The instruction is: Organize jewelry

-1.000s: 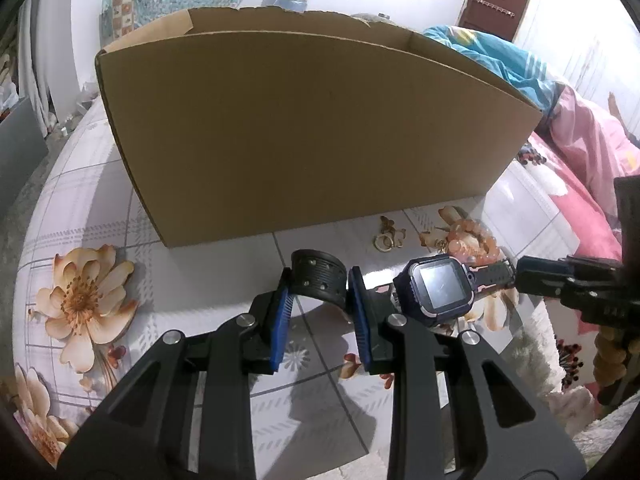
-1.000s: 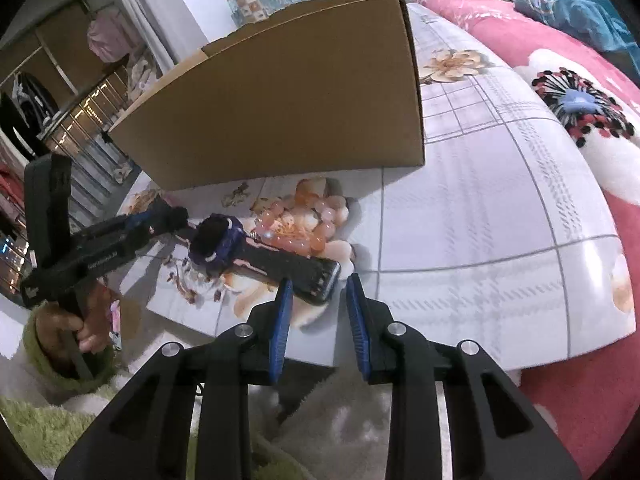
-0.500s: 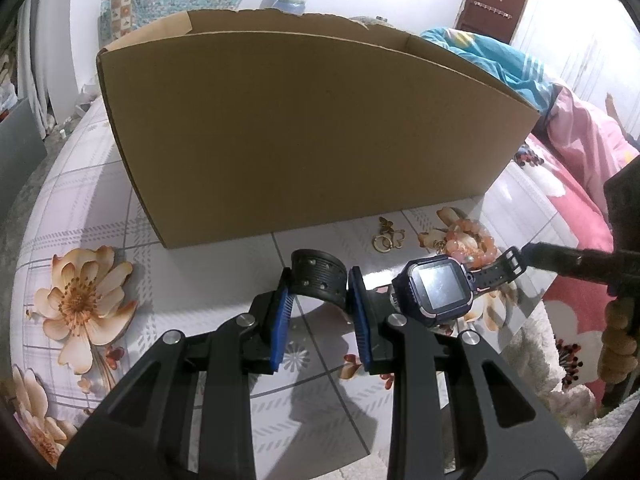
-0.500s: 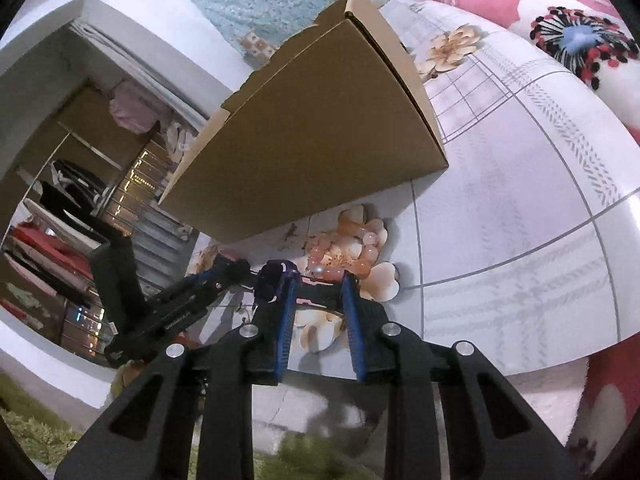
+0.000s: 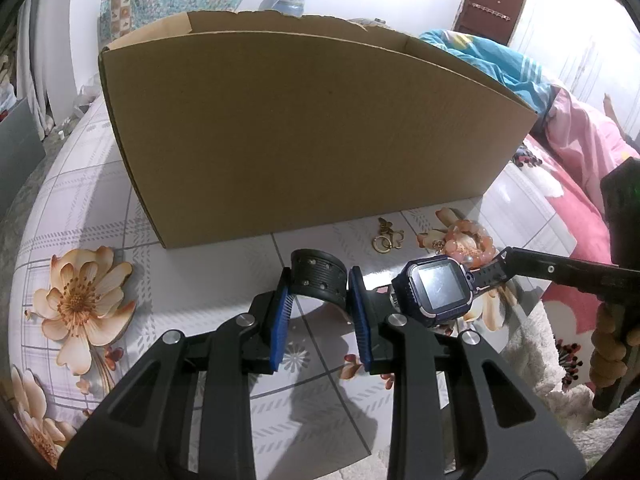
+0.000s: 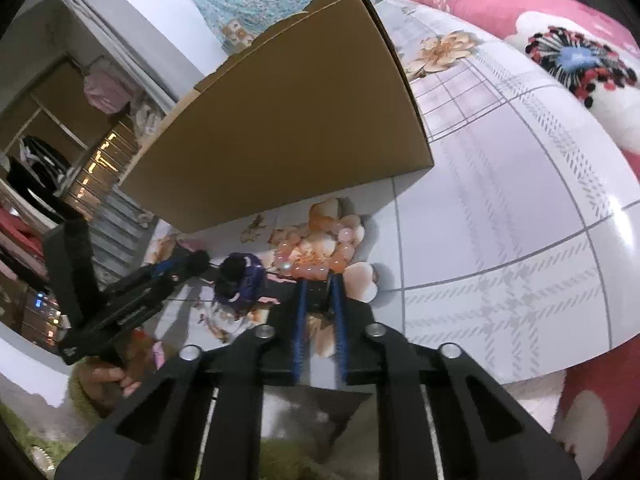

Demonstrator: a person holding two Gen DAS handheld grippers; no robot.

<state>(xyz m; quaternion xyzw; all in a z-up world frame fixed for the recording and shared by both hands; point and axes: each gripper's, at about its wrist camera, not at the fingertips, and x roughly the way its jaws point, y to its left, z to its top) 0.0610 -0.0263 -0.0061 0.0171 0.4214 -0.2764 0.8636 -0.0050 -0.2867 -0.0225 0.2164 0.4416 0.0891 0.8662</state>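
Two grippers hold one dark blue watch (image 5: 438, 292) over the flowered table (image 5: 192, 280). The left gripper (image 5: 318, 294) clamps one strap end; the right gripper (image 6: 319, 292) is closing on the other. Beyond the fingertips lie a peach bead bracelet (image 5: 466, 240) and a cardboard box (image 5: 304, 128).

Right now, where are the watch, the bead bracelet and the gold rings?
Watch (image 5: 438, 293): left wrist view, on the middle of its screen.
Bead bracelet (image 5: 468, 242): left wrist view, on the peach beads behind the watch.
Gold rings (image 5: 382, 244): left wrist view, on the hoops near the box.
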